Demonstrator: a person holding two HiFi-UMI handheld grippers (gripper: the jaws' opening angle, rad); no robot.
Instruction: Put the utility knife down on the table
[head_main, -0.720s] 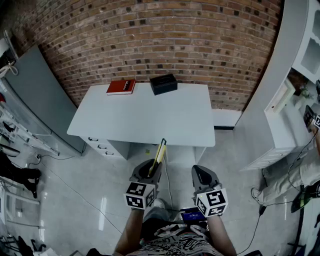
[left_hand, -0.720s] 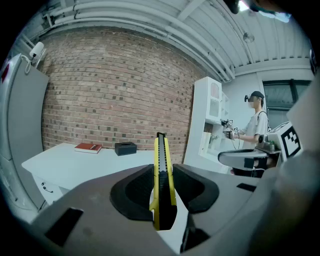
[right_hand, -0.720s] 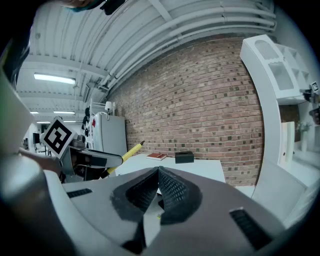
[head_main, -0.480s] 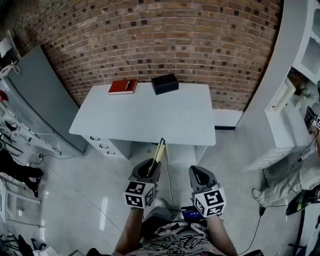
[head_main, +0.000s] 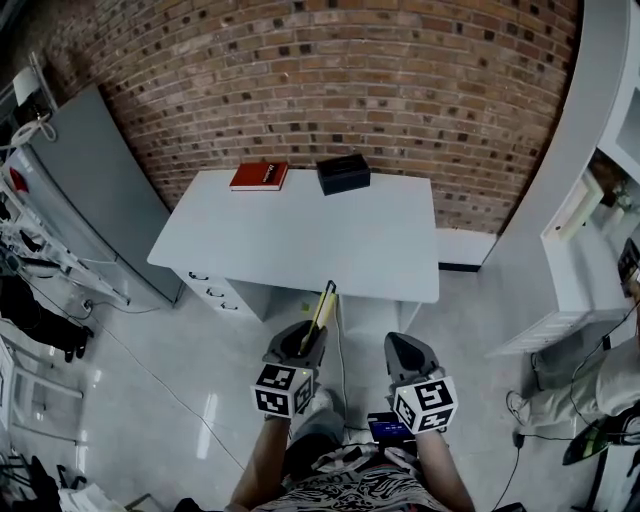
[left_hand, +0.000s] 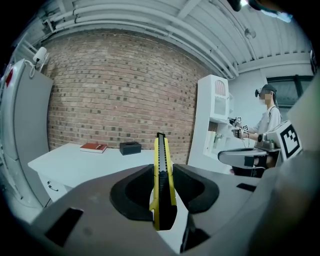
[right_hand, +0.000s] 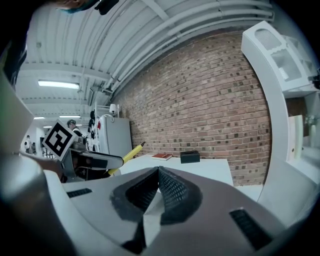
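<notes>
carry step, short of table (head_main: 300, 240): left gripper (left_hand: 162, 176) clenched on utility knife (left_hand: 160, 150), right gripper (right_hand: 157, 176) pinched together, empty. next: reach forward, lower, release.

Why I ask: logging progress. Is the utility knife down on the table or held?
Held, not down. The left gripper is shut on the utility knife, its tip pointing toward the table.

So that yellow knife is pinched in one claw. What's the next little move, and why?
Probably ease the left gripper forward over the white table. Its jaws clamp the utility knife, tip toward the table, but it hangs above the floor, short of the near edge. The right gripper is shut and empty.
</notes>
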